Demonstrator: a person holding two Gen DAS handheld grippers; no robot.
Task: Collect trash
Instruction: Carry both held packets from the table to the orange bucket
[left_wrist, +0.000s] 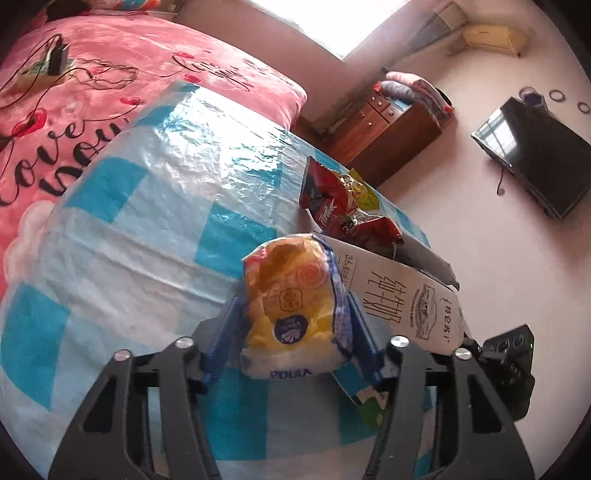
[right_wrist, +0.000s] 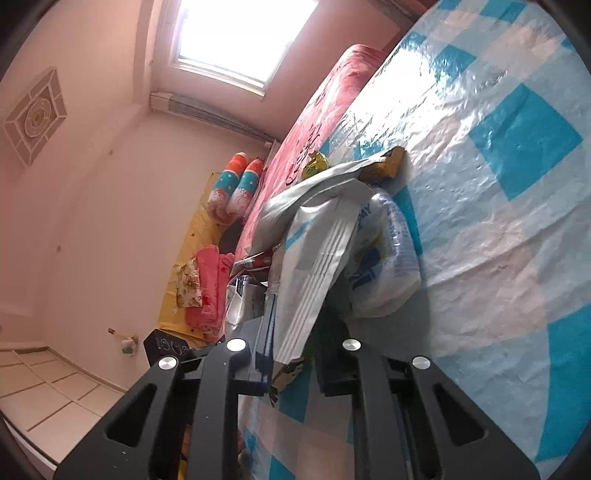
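In the left wrist view my left gripper (left_wrist: 291, 297) is shut on a yellow and white snack bag (left_wrist: 291, 317), its blue fingers (left_wrist: 225, 332) pressing both sides. Just right of it lies a white milk carton (left_wrist: 406, 295) with black writing, and a crumpled red wrapper (left_wrist: 347, 210) sits behind that. In the right wrist view my right gripper (right_wrist: 306, 306) is shut on the flattened white carton (right_wrist: 317, 258); its far finger is partly hidden by the carton. A white plastic bag (right_wrist: 388, 266) with blue print lies against the carton, and a yellow-brown wrapper (right_wrist: 386, 162) lies beyond.
The trash lies on a table under a glossy blue and white checked cloth (left_wrist: 147, 221). A pink bedspread (left_wrist: 110, 92) with cables on it borders the table. A wooden cabinet (left_wrist: 384, 125) and a black screen (left_wrist: 532, 151) stand off to the side.
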